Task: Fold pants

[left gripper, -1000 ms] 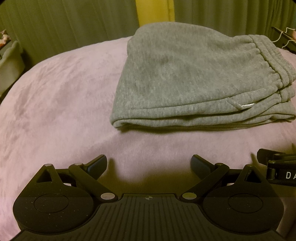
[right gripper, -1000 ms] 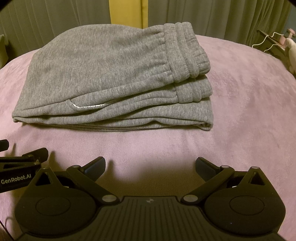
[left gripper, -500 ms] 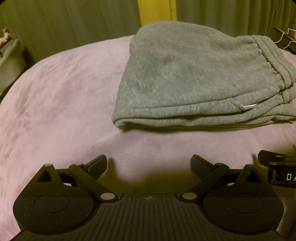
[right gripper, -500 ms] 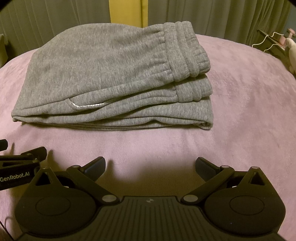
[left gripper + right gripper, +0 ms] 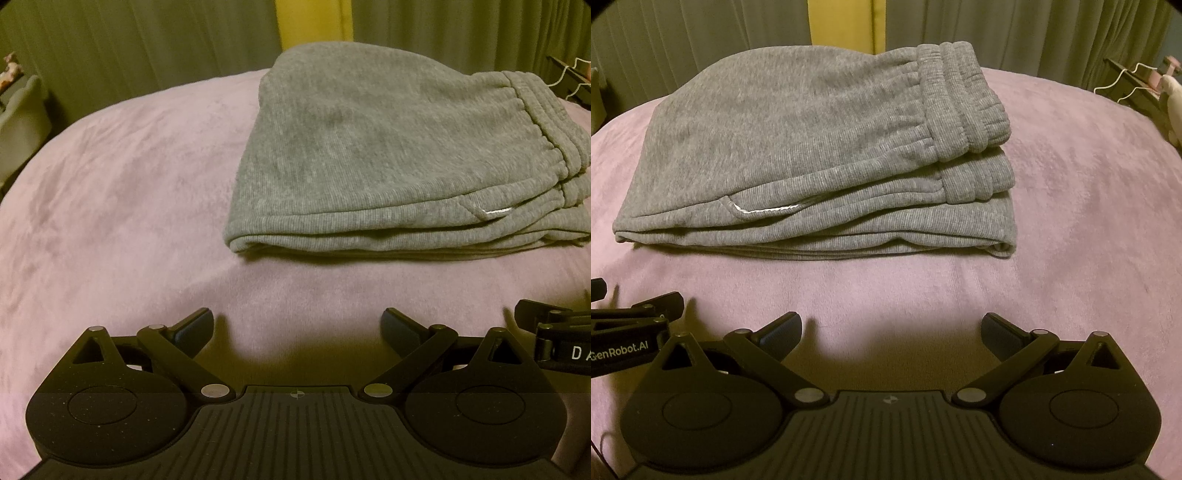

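Grey sweatpants point(image 5: 388, 166) lie folded in a flat stack on a pink blanket point(image 5: 110, 192), waistband on the right. They also show in the right wrist view point(image 5: 812, 155), with the ribbed waistband point(image 5: 964, 96) on top at the right. My left gripper point(image 5: 297, 326) is open and empty, over the blanket in front of the stack's left part. My right gripper point(image 5: 892, 330) is open and empty, in front of the stack's middle. Each gripper shows at the edge of the other's view, the right gripper point(image 5: 554, 332) and the left gripper point(image 5: 631, 314).
The pink blanket point(image 5: 1071, 206) covers the bed on all sides of the stack. Green curtains point(image 5: 1015, 33) hang behind, with a yellow strip point(image 5: 842, 22) between them. White hangers and small items point(image 5: 1126, 85) sit at the far right. A grey object point(image 5: 22, 122) stands at the far left.
The left wrist view has shifted slightly, so the pants sit a little lower and farther right in it. Both grippers stay open and apart from the pants.
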The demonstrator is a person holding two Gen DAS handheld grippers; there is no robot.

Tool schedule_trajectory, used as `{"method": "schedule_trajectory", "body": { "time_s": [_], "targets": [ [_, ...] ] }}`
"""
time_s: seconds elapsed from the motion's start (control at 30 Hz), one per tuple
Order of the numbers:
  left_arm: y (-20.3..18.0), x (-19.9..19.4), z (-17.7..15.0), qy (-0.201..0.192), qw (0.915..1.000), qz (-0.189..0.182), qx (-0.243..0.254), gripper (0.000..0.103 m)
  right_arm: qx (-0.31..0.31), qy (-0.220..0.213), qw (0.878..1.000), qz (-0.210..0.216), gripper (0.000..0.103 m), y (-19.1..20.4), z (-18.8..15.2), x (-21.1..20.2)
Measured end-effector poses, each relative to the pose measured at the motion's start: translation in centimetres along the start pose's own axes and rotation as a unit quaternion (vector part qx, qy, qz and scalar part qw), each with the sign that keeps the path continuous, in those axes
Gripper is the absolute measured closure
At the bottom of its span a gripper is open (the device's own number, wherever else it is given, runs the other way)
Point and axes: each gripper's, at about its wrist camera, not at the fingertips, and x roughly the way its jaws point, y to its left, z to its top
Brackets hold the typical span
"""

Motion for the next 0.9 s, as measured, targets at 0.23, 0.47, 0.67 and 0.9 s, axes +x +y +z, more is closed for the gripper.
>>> {"method": "schedule_trajectory", "body": {
  "time_s": [0.23, 0.47, 0.67, 0.9],
  "targets": [
    [-0.09, 0.13, -0.06, 0.003, 1.0000, -0.005, 0.002, 0.003, 0.001, 0.000, 1.000, 0.000, 0.000, 0.04, 0.02, -0.06],
    [-0.45, 0.00, -0.18, 0.002, 1.0000, -0.003, 0.008, 0.003, 0.001, 0.000, 1.000, 0.002, 0.000, 0.07, -0.06, -0.18],
    [-0.84, -0.36, -0.41, -0.008, 0.9997, -0.002, 0.023, 0.003, -0.005, 0.000, 1.000, 0.002, 0.000, 0.06, -0.10, -0.31],
    [-0.86, -0.28, -0.50, -0.013, 0.9995, -0.002, 0.028, 0.003, -0.009, 0.002, 1.000, 0.001, 0.000, 0.00, -0.08, -0.14]
  ]
}}
